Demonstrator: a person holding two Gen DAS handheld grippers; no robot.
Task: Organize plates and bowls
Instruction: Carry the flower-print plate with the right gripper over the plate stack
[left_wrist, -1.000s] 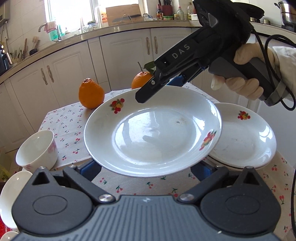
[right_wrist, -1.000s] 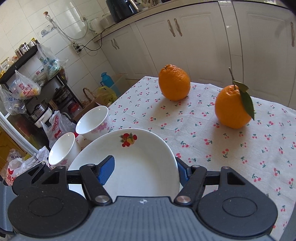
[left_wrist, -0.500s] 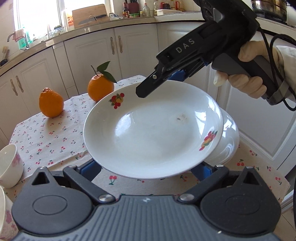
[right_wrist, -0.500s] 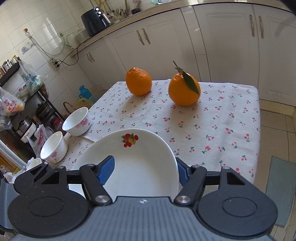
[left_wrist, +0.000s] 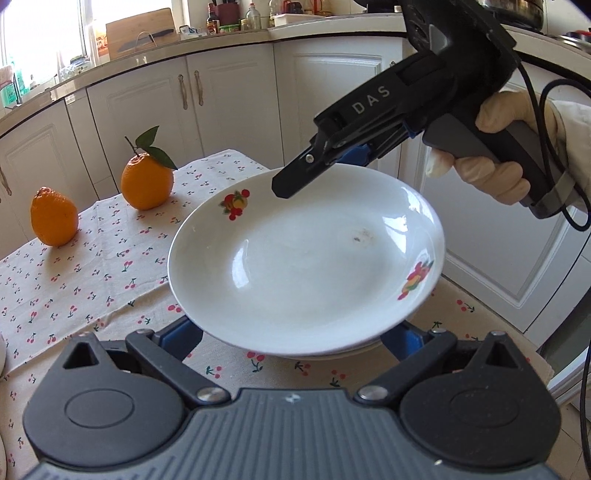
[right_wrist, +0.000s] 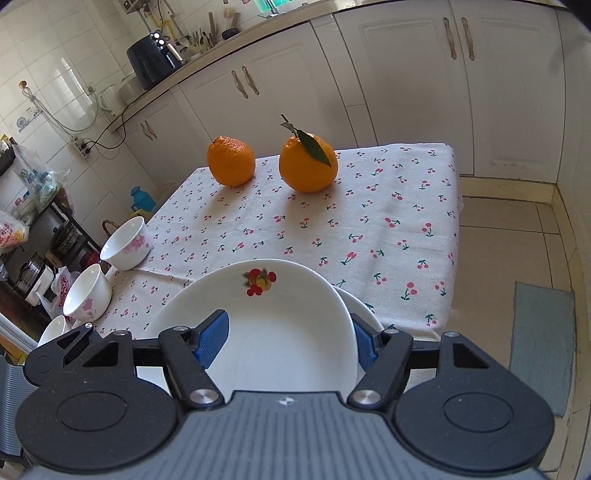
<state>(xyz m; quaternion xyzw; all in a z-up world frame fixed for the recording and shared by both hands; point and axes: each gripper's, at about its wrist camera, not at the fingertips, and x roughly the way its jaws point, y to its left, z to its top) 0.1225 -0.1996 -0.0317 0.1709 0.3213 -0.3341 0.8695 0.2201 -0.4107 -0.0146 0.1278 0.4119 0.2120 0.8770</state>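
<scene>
We hold the plate (left_wrist: 306, 266) between both grippers, lowering it level, centred onto the lower plate (right_wrist: 364, 308).

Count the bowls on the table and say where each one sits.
3 visible, all along the table's left edge in the right wrist view: one bowl farthest back, a second nearer, a third mostly hidden behind the hand-held gripper. More may be out of frame.
</scene>
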